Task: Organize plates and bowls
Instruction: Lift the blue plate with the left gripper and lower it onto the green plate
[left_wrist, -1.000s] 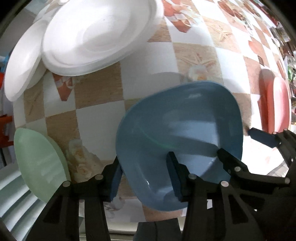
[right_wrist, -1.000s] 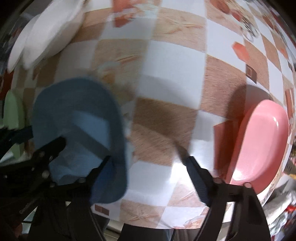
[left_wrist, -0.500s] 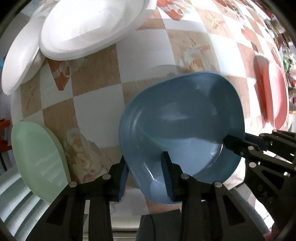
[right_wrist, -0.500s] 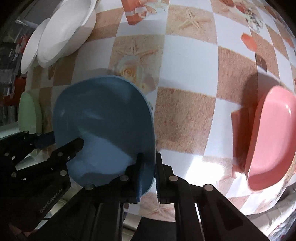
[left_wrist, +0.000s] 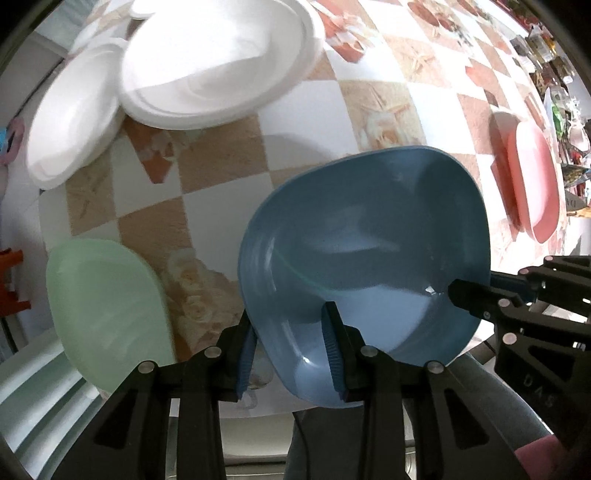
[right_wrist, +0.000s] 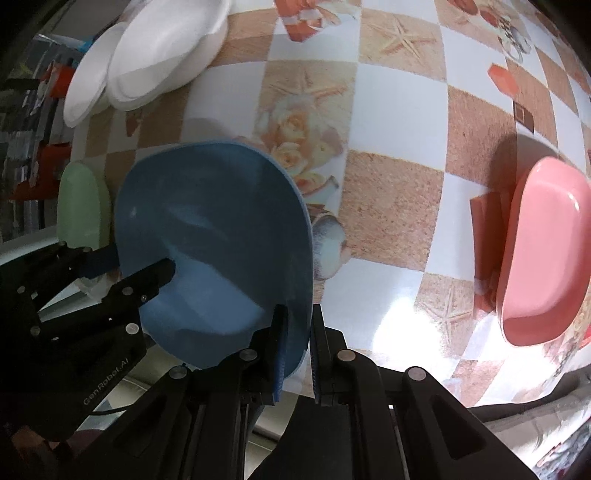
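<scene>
Blue bowl (left_wrist: 369, 251) held off the checkered tablecloth (right_wrist: 395, 155), pinched from two sides. Left gripper (left_wrist: 291, 343) clamped across the near rim wall: one pad outside, one inside, jaws still fairly wide because the wall sits at an angle between them. Right gripper (right_wrist: 297, 350) nearly closed, thin rim edge sandwiched between its pads on the opposite side.

Looks like rigid moulded plastic, light, glossy inside. Likely slippery at the pads; ribbed pad faces should help. No sign of flex at either pinch. Not fragile by the look of it, a drop would probably mean a bounce rather than a break.

Best hold: the rim lip, pad well over the edge, as done now. Two-point grip risks twisting if the grippers drift apart or rotate against each other.

Ahead-left of left gripper: white plates (left_wrist: 218, 62), stacked and overlapping. Close at left: green bowl (left_wrist: 107, 310). Far right of right gripper: pink bowl (right_wrist: 543, 251), well apart from the blue one.
</scene>
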